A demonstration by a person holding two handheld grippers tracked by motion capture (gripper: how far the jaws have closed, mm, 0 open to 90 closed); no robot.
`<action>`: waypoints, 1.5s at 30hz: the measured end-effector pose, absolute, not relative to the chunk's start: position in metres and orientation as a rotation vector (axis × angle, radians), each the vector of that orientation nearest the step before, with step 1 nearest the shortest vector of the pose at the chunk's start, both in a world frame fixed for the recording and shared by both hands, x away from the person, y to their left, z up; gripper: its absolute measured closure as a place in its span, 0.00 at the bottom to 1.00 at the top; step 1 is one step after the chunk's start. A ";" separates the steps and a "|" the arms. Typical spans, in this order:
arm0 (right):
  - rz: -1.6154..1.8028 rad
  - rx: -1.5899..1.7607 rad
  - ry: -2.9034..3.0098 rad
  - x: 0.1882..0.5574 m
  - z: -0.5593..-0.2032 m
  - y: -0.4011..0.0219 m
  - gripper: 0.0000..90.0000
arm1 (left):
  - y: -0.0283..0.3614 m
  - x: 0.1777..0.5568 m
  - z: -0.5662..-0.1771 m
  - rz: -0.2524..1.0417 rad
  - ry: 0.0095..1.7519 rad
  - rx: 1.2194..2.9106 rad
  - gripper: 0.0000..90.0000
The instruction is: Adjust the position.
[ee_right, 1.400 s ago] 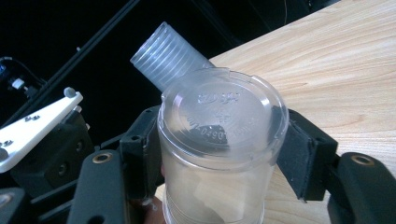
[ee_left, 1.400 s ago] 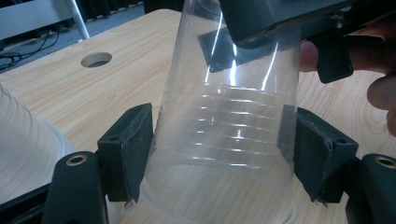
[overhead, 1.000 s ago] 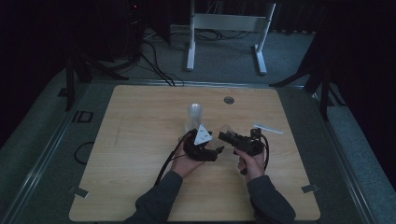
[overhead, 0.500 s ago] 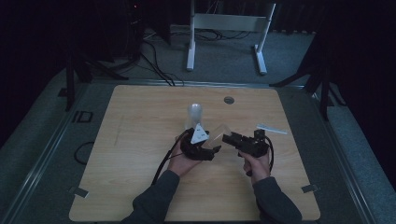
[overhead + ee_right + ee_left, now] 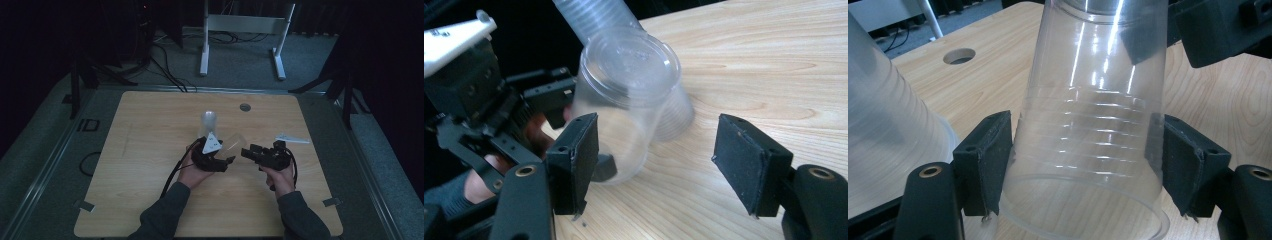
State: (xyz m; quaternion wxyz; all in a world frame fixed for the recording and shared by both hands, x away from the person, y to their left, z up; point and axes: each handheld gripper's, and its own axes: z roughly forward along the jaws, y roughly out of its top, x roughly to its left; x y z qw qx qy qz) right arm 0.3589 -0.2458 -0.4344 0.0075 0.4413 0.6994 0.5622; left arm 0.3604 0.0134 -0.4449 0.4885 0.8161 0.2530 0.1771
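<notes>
Cup stack [image 5: 208,122] beside held cup [image 5: 1088,130], table hole [image 5: 245,107] beyond

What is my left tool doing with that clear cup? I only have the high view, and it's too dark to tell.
Observer: In the left gripper view, the left tool has a pad pressed on each side of the clear cup, near its open rim.
Operator: And the right tool?
Observer: The right gripper view shows the right tool open, with neither pad on the cup. The cup's closed base points toward it.
</notes>
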 end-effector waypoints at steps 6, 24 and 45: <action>1.649 1.327 2.244 0.358 -0.434 -0.246 0.38 | 0.015 0.361 -0.444 0.424 0.611 1.988 0.31; 1.453 1.243 2.295 0.356 -0.428 -0.247 0.38 | 0.019 0.362 -0.438 0.403 0.566 2.029 0.31; 1.275 1.123 2.360 0.356 -0.417 -0.245 0.38 | 0.021 0.361 -0.439 0.392 0.526 2.080 0.31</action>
